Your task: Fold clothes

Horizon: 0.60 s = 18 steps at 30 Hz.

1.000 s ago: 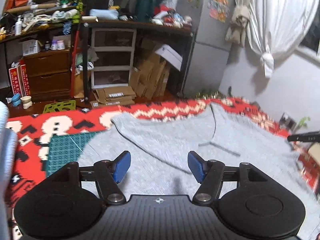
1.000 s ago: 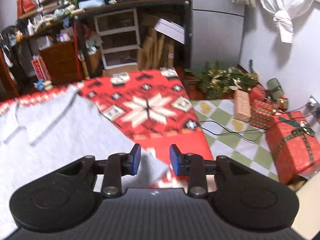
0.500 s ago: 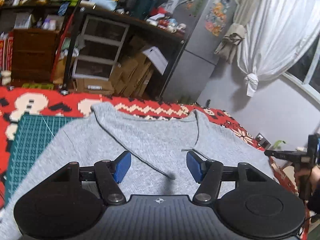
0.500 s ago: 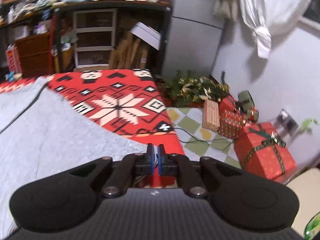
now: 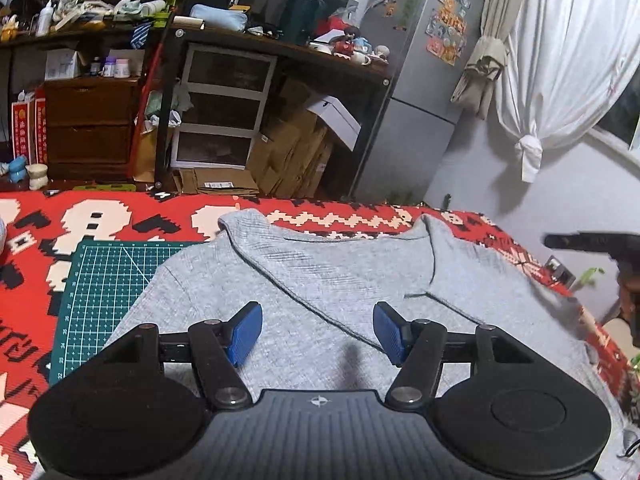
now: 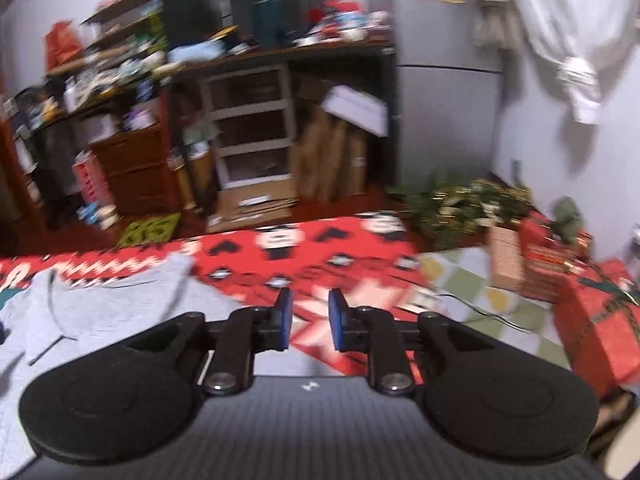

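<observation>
Half a second ago the right gripper (image 6: 306, 318) had its blue pads pressed together over the garment's edge; now they stand a narrow gap apart with nothing between them, and its view is smeared by motion. The left gripper (image 5: 318, 332) has kept its jaws spread wide and has swung a little, so more of the mat shows on its left.

In the left wrist view, a green cutting mat (image 5: 108, 276) lies on the red patterned blanket (image 5: 120, 220) toward the blanket's left side. The grey sweater (image 5: 320, 276) is spread flat over the mat's right edge and runs across to the blanket's right edge, its neckline toward the blanket's far edge. A dark seam line crosses it diagonally. The left gripper's pads hover above the middle of the sweater, holding nothing. At the right edge of this view the dark right gripper is seen from the side, beyond the sweater's right edge.

In the right wrist view the sweater lies at the left, the bare blanket under and ahead of the pads, and red wrapped gift boxes (image 6: 592, 308) stand on the floor past the blanket's right edge
</observation>
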{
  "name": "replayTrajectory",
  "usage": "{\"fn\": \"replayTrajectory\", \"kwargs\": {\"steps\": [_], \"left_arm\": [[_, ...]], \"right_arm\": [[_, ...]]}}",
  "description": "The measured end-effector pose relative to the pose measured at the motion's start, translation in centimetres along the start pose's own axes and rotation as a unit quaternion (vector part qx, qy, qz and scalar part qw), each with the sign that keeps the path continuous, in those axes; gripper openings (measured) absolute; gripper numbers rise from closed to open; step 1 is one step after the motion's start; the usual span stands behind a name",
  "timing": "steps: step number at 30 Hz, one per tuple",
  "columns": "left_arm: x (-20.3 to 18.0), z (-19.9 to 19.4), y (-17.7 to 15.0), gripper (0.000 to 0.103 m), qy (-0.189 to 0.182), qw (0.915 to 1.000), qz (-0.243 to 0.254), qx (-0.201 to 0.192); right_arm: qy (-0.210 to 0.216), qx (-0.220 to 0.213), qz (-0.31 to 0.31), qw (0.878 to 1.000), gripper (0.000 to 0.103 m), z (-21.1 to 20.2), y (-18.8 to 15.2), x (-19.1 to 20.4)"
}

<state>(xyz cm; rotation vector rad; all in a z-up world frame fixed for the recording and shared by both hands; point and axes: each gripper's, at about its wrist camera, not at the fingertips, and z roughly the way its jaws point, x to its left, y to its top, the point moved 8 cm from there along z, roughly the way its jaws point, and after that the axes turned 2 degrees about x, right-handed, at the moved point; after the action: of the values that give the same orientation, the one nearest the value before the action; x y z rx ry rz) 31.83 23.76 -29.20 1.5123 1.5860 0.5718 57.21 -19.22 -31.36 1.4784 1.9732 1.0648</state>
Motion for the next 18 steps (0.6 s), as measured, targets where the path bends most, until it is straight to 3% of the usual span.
{"fn": "replayTrajectory", "kwargs": {"steps": [4, 11, 18], "left_arm": [[0.1, 0.3, -0.2, 0.061, 0.002, 1.0000, 0.005, 0.005], [0.4, 0.8, -0.6, 0.061, 0.000, 0.9999, -0.003, 0.017], [-0.1, 0.9, -0.8, 0.061, -0.008, 0.9998, 0.005, 0.020]], "right_arm": [[0.020, 0.025, -0.012, 0.999, 0.021, 3.8, 0.7, 3.3], [0.011, 0.059, -0.031, 0.998, 0.021, 7.6, -1.1, 4.8], [0.002, 0.063, -0.071, 0.996, 0.019, 8.1, -2.0, 5.3]]}}
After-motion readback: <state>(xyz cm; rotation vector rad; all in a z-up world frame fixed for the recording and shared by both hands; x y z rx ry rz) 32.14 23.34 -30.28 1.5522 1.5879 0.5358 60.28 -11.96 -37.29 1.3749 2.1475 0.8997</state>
